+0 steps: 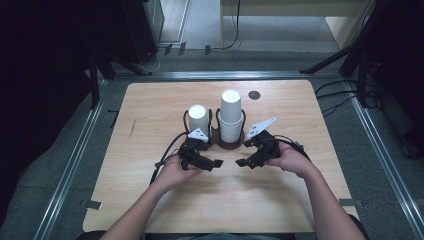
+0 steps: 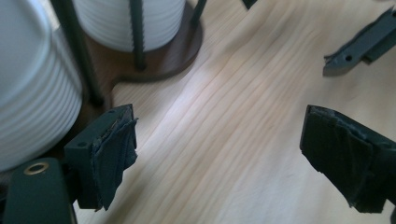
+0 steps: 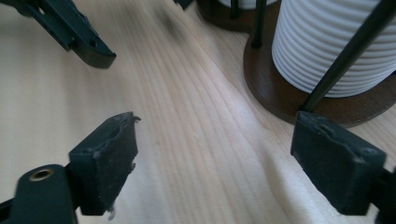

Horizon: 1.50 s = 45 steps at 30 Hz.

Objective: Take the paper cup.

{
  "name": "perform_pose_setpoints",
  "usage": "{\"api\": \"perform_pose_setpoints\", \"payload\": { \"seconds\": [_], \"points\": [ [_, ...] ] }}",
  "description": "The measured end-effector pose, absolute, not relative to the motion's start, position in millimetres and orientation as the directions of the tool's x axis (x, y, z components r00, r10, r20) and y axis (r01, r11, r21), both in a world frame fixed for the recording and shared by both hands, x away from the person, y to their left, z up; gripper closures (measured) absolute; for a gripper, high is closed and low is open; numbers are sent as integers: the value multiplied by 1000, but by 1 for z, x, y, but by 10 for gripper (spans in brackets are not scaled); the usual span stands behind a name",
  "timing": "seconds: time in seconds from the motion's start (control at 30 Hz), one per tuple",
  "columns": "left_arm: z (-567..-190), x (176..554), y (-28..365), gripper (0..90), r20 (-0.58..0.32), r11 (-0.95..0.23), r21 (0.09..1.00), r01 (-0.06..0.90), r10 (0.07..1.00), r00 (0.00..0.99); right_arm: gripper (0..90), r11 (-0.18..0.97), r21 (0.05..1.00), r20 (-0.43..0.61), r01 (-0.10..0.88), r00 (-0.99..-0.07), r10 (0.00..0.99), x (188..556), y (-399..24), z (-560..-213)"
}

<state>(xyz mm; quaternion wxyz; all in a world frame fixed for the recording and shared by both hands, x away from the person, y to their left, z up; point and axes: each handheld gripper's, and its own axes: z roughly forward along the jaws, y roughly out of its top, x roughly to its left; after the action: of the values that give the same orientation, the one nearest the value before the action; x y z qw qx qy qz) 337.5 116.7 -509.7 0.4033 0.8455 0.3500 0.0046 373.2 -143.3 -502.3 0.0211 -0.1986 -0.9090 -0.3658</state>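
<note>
Nearest the person, both hands rest low on the wooden counter (image 1: 150, 200), just in front of the cup holder (image 1: 225, 142), which serves as the landmark here. The left gripper (image 1: 212, 164) lies to the near left of the holder with its tips pointing inward; its jaws stand apart with nothing but bare wood between them, as the left gripper view shows. The right gripper (image 1: 242, 162) mirrors it at the near right of the holder, jaws likewise spread wide and empty, its tips facing the left one's across a small gap.

Just beyond them stands the holder itself, a dark brown double base with thin black upright rods. In its left ring sits the shorter cup stack (image 1: 198, 120); in its right ring rises the taller cup stack (image 1: 231, 116), both upside down with their flat bottoms up. Farther back, beyond the holder, a small dark disc (image 1: 254, 95) lies near the counter's far edge.

The cups look like thin paper or plastic: very light, easily crushed, with smooth tapered walls that may slip. Nested ones probably cling, so lifting the top cup could drag others along. A gentle pinch across the top cup's side wall near its closed end, above the rods, seems the soundest hold.
</note>
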Motion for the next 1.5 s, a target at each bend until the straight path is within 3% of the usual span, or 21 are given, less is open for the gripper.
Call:
{"api": "perform_pose_setpoints", "payload": {
  "seconds": [0.13,0.23,0.43,0.5,0.8,0.87,1.2,1.5],
  "points": [
    [-507,339,112,150,-247,-447,669,594,620,744,140,615,661,223,430,-895,386,377,-150,-496],
    [-506,337,107,219,-200,-486,659,574,623,756,219,600,670,235,438,-891,388,377,-153,-493],
    [-503,335,100,223,-206,-497,662,562,599,773,233,591,682,214,431,-890,402,369,-155,-489],
    [-501,336,100,224,-191,-508,665,548,594,781,294,592,682,212,429,-891,401,369,-157,-489],
    [-492,340,99,261,-171,-513,677,527,587,791,300,585,680,197,442,-879,435,365,-165,-491],
    [-492,340,98,313,-166,-518,679,520,583,796,286,585,681,169,441,-872,460,363,-166,-491],
    [-488,342,91,335,-167,-526,687,501,557,814,282,558,692,187,458,-860,475,362,-171,-486],
    [-485,343,91,395,-173,-507,700,503,563,808,346,578,685,158,443,-865,475,363,-172,-483]
  ]
}}
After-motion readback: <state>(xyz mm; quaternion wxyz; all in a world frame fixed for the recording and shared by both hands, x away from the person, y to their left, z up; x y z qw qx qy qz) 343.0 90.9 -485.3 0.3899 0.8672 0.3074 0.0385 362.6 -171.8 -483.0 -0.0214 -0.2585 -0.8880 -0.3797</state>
